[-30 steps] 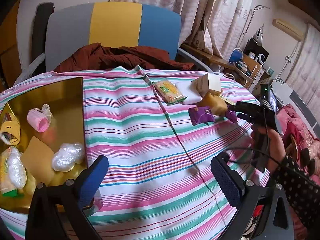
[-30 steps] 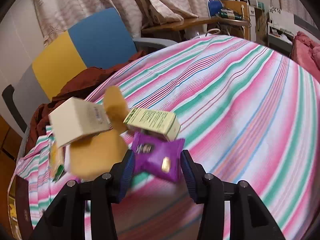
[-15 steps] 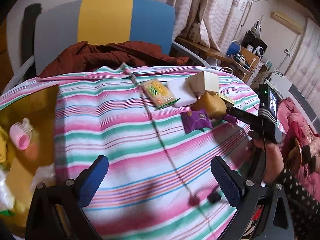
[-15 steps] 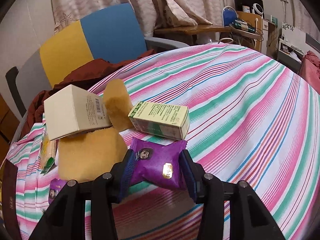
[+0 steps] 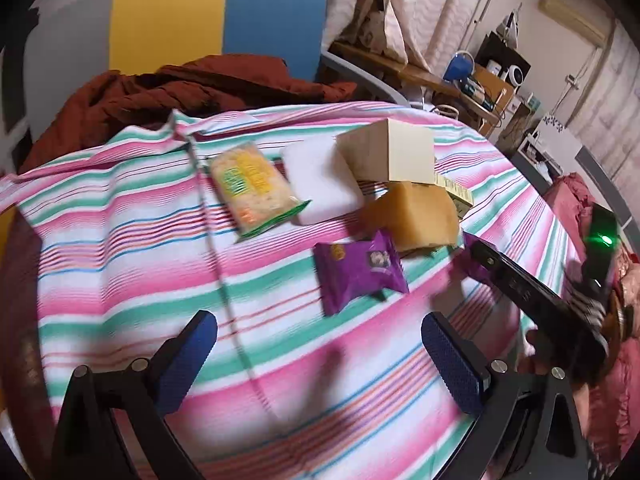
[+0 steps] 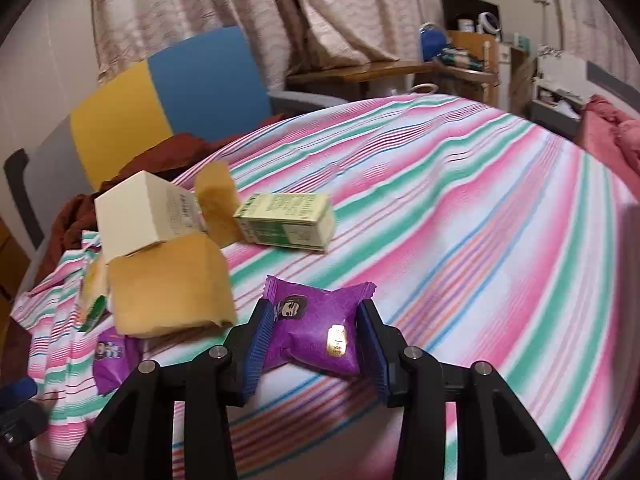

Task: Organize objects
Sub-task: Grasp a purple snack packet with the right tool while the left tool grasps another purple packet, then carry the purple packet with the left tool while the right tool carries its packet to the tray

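My right gripper (image 6: 314, 312) has a purple snack packet (image 6: 316, 328) between its blue pads, which pinch its sides as the jaws are closing. A second purple packet (image 5: 358, 268) lies on the striped cloth just ahead of my left gripper (image 5: 316, 328), which is open and holds nothing. Behind it sit a tan block (image 5: 416, 216), a cream box (image 5: 392, 152), a white block (image 5: 320, 184) and a yellow-green snack bag (image 5: 252, 188). A pale green carton (image 6: 288, 220) lies beyond the held packet. The right gripper's black fingers (image 5: 500, 268) reach in from the right.
The table wears a pink, green and white striped cloth (image 6: 460, 220). A rust-brown garment (image 5: 192, 88) is heaped on a grey, yellow and blue chair (image 5: 216, 12) behind the table. A cluttered desk (image 6: 460, 64) stands at the back right.
The left view has swung right: the gold tray has left the picture and the purple packet and boxes are nearer. The right jaws have narrowed onto the purple packet.
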A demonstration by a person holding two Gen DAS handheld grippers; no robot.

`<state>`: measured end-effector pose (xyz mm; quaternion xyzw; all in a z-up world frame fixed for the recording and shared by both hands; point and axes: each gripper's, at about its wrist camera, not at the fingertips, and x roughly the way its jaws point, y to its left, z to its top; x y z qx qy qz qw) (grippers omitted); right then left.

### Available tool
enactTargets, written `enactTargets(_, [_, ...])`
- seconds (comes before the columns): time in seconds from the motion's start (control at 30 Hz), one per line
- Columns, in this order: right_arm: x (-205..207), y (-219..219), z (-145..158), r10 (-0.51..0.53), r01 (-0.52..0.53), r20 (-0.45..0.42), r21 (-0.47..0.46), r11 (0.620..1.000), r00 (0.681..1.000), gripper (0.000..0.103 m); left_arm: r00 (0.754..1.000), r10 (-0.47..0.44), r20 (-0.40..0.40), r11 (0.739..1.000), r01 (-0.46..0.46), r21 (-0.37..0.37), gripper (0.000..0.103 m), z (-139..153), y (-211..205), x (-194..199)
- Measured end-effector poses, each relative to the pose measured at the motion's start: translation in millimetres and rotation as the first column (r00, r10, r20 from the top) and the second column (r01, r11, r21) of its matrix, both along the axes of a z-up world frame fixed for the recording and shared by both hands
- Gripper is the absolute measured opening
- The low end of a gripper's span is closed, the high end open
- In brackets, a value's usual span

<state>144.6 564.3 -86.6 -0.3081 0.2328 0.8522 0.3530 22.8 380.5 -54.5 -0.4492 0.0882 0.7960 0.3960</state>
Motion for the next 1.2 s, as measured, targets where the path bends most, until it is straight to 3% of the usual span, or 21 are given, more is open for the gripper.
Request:
enactTargets(0.23, [-2.4, 1.6, -1.6, -0.010, 0.009, 0.007, 0.026, 1.000, 1.000, 0.044, 0.998, -0.035, -0.058, 0.999, 0.034, -0.019, 0.102, -12.1, 48.3, -10.2])
enactTargets(0.3, [-2.7, 4.4, -2.2, -0.010, 0.010, 0.005, 0.029, 1.000, 1.000, 0.044, 0.998, -0.035, -0.047, 0.999, 0.034, -0.021, 0.094, -19.0, 54.7, -14.4])
enactTargets(0.37, [-2.1, 3.6, -2.4, -0.010, 0.010, 0.003, 0.033, 0.999, 1.000, 0.044, 0.999, -0.037, -0.011, 0.999, 0.037, -0.012, 0.071, -27.7, 58.2, -19.0])
enactTargets(0.43, [-2.9, 5.3, -3.1, -0.009, 0.009, 0.003, 0.035, 0.999, 1.000, 0.044, 0.998, -0.039, -0.040, 0.999, 0.039, -0.006, 0.065, -31.5, 57.2, -18.7])
enactTargets(0.67, [-2.7, 3.5, -3.1, -0.009, 0.009, 0.004, 0.045, 0.999, 1.000, 0.044, 0.996, -0.053, -0.076, 0.998, 0.054, 0.021, 0.057, -33.6, 40.4, -14.0])
enactTargets(0.93, [-0.5, -2.5, 0.8, 0.010, -0.009, -0.010, 0.070, 0.998, 1.000, 0.043, 0.989, -0.053, -0.139, 0.998, 0.055, 0.014, 0.054, -31.9, 18.9, 1.0])
enactTargets(1.2, [2.0, -29.7, 16.0, 0.050, -0.045, -0.026, 0.176, 0.983, 0.998, 0.043, 0.976, -0.040, -0.216, 0.998, 0.050, 0.039, 0.053, -25.1, -15.1, 19.6])
